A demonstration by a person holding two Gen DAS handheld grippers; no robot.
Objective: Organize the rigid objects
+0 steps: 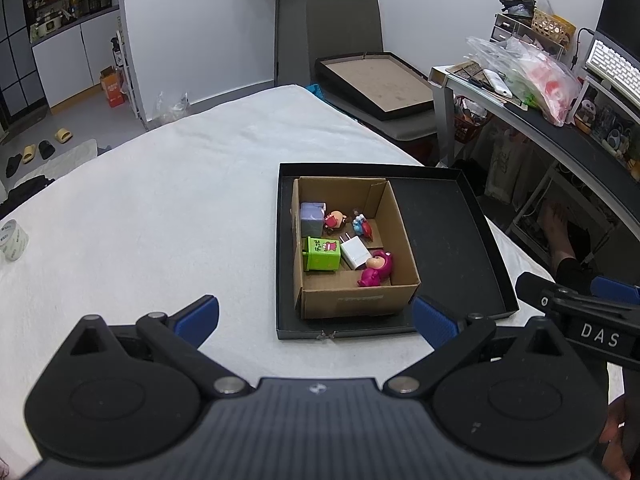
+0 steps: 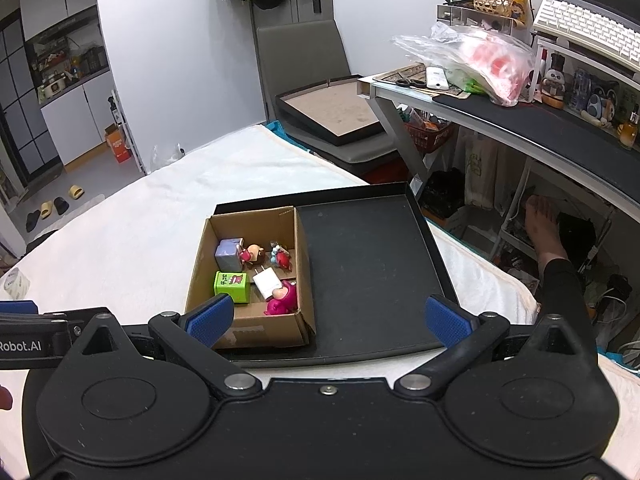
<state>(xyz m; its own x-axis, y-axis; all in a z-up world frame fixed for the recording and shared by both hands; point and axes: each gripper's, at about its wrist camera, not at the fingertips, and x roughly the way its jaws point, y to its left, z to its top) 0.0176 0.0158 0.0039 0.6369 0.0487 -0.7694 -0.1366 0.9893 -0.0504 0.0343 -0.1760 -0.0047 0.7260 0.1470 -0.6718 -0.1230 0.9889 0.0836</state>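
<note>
Centre right of the left wrist view: brown cardboard box, open-topped, set in the left half of a shallow black tray on the white cloth-covered table. Inside, packed close: lilac cube, green block with a cartoon face, white plug charger, magenta bear figurine, two small figurines at the back. Left gripper spread wide, empty, low in frame. Right gripper likewise spread wide, holding nothing. Tape roll at far left edge.
</note>
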